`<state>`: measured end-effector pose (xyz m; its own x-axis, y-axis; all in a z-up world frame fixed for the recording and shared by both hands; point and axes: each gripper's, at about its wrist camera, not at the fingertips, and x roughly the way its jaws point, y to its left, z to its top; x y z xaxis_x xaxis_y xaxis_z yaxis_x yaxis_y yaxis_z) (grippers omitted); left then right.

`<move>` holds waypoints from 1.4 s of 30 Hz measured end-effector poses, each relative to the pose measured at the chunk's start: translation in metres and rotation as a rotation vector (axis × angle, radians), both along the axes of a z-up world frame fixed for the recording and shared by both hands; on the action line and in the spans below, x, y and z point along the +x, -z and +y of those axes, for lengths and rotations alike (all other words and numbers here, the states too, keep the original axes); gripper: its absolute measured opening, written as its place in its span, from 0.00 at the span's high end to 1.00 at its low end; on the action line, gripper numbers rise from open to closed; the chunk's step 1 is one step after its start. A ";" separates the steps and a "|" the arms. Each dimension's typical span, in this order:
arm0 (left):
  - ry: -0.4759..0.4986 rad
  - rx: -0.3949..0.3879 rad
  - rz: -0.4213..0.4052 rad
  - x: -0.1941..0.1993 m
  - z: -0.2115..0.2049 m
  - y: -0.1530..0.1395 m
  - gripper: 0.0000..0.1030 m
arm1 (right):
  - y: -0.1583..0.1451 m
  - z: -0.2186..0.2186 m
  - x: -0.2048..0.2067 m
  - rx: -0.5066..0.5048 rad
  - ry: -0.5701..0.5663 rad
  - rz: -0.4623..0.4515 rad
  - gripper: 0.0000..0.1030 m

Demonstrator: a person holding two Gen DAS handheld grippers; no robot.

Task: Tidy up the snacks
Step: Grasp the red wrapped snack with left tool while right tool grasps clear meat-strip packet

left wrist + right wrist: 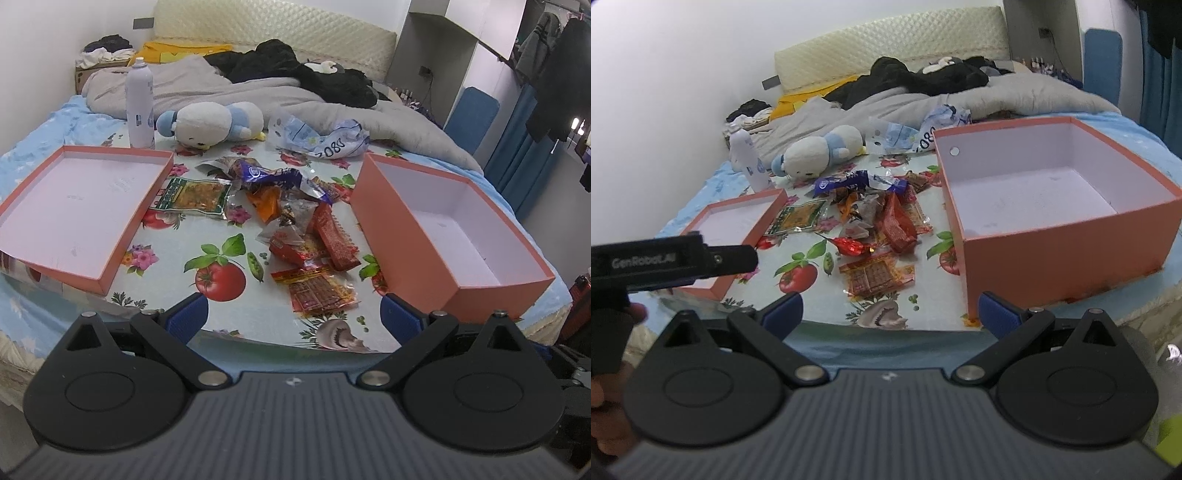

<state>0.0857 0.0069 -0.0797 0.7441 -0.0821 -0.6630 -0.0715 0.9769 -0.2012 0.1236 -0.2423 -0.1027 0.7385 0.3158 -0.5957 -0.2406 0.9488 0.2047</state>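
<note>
A pile of snack packets (pixel 291 218) lies on the fruit-print cloth (pixel 221 280) between a shallow pink lid (pixel 77 206) on the left and a deep pink box (pixel 454 229) on the right. Both are empty. The pile (pixel 875 221), the lid (pixel 735 229) and the box (pixel 1049 195) also show in the right wrist view. A red-gold packet (pixel 317 291) lies nearest. My left gripper (pixel 293 314) is open and empty at the cloth's near edge. My right gripper (pixel 890 314) is open and empty, also at the near edge. The left gripper's body (pixel 665 258) shows at the left of the right wrist view.
A white spray bottle (pixel 139 103) and a plush toy (pixel 218 123) sit behind the lid. Crumpled plastic bags (pixel 325 136) lie behind the pile. A grey duvet (pixel 258 92) and dark clothes cover the far bed. A wardrobe and hanging clothes stand at the right.
</note>
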 end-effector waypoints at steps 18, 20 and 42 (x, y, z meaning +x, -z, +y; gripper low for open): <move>0.026 -0.014 0.046 0.081 0.025 0.037 0.04 | 0.030 0.045 0.023 -0.057 -0.074 -0.069 0.44; 0.026 -0.028 0.045 0.091 0.029 0.041 0.05 | 0.036 0.052 0.030 -0.071 -0.086 -0.083 0.44; 0.033 -0.305 0.228 0.216 0.051 0.121 0.35 | 0.115 0.085 0.125 -0.194 -0.151 -0.020 0.19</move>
